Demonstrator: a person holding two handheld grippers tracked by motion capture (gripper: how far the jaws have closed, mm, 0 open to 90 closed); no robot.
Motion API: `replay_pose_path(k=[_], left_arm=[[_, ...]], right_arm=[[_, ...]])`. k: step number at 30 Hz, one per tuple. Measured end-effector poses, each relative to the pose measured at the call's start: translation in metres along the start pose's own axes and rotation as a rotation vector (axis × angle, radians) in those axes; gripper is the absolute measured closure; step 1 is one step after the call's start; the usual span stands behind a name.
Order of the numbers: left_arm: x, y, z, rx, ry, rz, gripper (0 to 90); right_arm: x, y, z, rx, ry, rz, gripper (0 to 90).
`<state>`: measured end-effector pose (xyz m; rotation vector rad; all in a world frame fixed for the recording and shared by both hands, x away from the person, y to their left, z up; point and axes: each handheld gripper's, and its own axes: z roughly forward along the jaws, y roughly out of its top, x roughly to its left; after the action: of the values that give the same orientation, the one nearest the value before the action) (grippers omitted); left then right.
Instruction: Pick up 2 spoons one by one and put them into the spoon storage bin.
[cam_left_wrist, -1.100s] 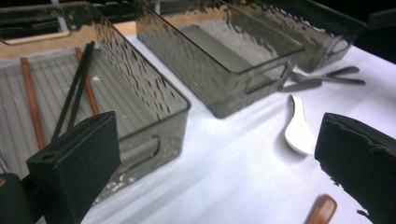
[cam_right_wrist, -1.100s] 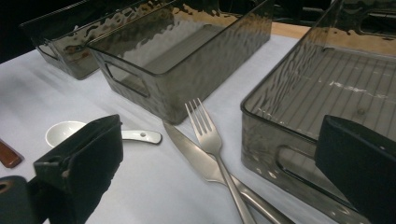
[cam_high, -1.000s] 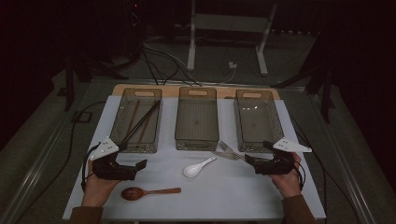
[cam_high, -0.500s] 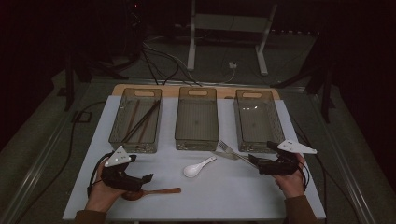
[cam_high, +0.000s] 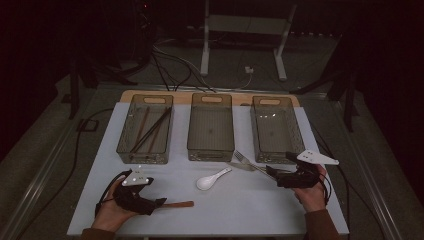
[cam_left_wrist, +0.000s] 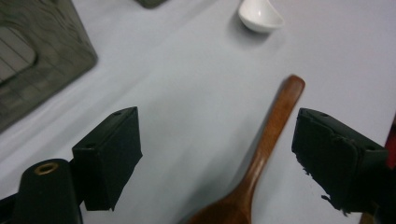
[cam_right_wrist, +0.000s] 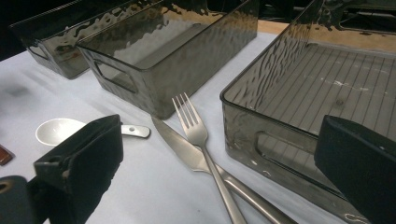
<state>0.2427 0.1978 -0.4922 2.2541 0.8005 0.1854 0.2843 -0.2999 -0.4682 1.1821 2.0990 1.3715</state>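
**Cutlery sorting: both grippers poised over their pieces, nothing lifted**

Item 1. Left gripper (cam_high: 159, 202), near the front left corner of the table (cam_high: 240, 215). Jaws spread wide, holding nothing. The wooden spoon (cam_left_wrist: 261, 163) lies flat on the table between the jaws, bowl toward the gripper, handle pointing away.

Item 2. Right gripper (cam_high: 272, 173), near the front right of the table. Jaws wide, nothing held. Ahead of it lie the fork (cam_right_wrist: 198, 140) and the knife (cam_right_wrist: 187, 149), crossed and touching, just in front of the right bin (cam_right_wrist: 261, 135).

Item 3. White spoon (cam_high: 212, 179), mid-table toward the front edge, apart from both grippers.

Item 4. Three grey bins along the back edge. The left bin (cam_high: 125, 145) contains chopsticks (cam_high: 150, 131); the middle bin (cam_high: 210, 151) and right bin look empty.

Step in hand, as judged: approach for pick-up, one utensil per gripper. The next move calls for the left jaws to drop and close across the spoon's neck, and for the right jaws to settle on one handle without dragging the other piece.

View notes. The high view gives the layout and bin contents. The left gripper view shows the wooden spoon bracketed, untouched by either jaw. The right gripper view shows the fork lying over the knife.
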Motion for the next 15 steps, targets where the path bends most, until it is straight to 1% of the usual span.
replay_pose_path(k=[1,6,8,9,11,12,15], left_arm=[[-0.001,-0.001,0.000,0.011,-0.001,0.006,18.0],[-0.006,-0.004,0.004,0.066,-0.006,0.034,26.5],[-0.009,-0.005,0.007,0.088,-0.023,0.052,32.8],[-0.010,-0.006,0.008,0.094,-0.039,0.060,36.3],[-0.011,-0.007,0.012,0.121,-0.077,0.078,48.3],[-0.012,-0.007,0.013,0.130,-0.084,0.085,52.8],[-0.013,-0.008,0.016,0.153,-0.087,0.101,60.8]], right_arm=[[0.000,0.000,0.000,-0.001,-0.001,0.000,1.7],[0.000,0.000,0.000,-0.003,-0.001,0.003,1.7],[0.000,0.000,0.000,-0.001,-0.003,0.001,1.7],[0.000,0.000,0.000,-0.001,-0.002,0.002,1.7],[0.000,0.000,0.001,-0.001,-0.002,0.000,1.7],[0.000,-0.001,0.001,-0.001,-0.001,0.001,1.7],[0.000,-0.001,0.001,0.001,-0.001,0.004,1.7]])
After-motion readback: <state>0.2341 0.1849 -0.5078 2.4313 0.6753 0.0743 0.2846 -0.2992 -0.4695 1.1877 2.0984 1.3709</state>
